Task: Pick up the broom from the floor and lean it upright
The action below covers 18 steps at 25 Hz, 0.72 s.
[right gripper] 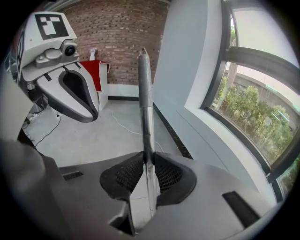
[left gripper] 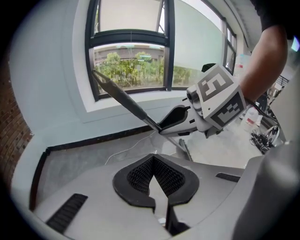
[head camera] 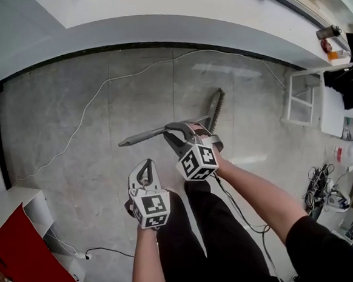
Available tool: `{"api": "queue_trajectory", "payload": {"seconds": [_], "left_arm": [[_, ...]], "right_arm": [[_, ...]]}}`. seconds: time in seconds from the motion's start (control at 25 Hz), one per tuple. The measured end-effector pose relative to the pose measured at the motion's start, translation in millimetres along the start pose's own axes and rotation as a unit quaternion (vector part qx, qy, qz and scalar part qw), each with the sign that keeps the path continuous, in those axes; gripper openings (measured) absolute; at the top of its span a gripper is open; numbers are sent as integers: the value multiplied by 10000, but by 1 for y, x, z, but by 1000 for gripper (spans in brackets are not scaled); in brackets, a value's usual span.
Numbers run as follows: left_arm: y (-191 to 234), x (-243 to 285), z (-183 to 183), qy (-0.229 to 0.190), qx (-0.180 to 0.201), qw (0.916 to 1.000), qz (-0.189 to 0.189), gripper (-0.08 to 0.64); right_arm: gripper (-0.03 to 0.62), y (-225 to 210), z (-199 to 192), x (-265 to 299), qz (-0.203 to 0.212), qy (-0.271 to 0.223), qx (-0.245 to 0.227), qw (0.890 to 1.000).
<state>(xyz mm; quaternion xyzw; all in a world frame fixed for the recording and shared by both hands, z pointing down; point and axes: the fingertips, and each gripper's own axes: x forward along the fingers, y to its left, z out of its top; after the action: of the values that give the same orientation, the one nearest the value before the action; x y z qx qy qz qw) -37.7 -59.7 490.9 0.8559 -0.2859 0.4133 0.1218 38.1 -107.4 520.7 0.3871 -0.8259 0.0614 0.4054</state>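
**A:** What is farthest from the wall (head camera: 173,25)?

**B:** The person's legs (head camera: 199,233). Just ahead of them, a step nearer the wall, is the left gripper (head camera: 145,165). Its jaws are closed together with nothing between them, and it is clear of the broom.

**A:** And the other gripper?

**B:** The right gripper (head camera: 173,133) is just beside the left one and a little closer to the wall. Its jaws are clamped on the handle of the broom (head camera: 142,136), which runs straight through between the pads.

**A:** So where is the broom?

**B:** It is held by its handle over the floor (head camera: 52,104), between the person and the wall, lying roughly along the wall. The free end of the handle points left. The bristle head (head camera: 216,108) is at the right, lower down. I cannot tell whether the head touches the floor.

**A:** What lies beyond it?

**B:** A white cable (head camera: 89,111) snakes over the floor, nearer the wall than the broom. Above it, a window (left gripper: 131,61) is set in the wall.
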Motion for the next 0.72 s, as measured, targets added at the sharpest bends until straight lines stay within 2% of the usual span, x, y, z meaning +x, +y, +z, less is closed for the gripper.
{"api": "queue_trajectory", "payload": {"seconds": [0.36, 0.72], "left_arm": [[-12, -2, 35, -218, 442, 9986, -199, 5], [-28, 1, 49, -259, 728, 9962, -401, 5]], "right_arm": [[71, -29, -7, -33, -653, -138, 462, 9967], [71, -59, -16, -60, -1226, -256, 846, 9885]]}}
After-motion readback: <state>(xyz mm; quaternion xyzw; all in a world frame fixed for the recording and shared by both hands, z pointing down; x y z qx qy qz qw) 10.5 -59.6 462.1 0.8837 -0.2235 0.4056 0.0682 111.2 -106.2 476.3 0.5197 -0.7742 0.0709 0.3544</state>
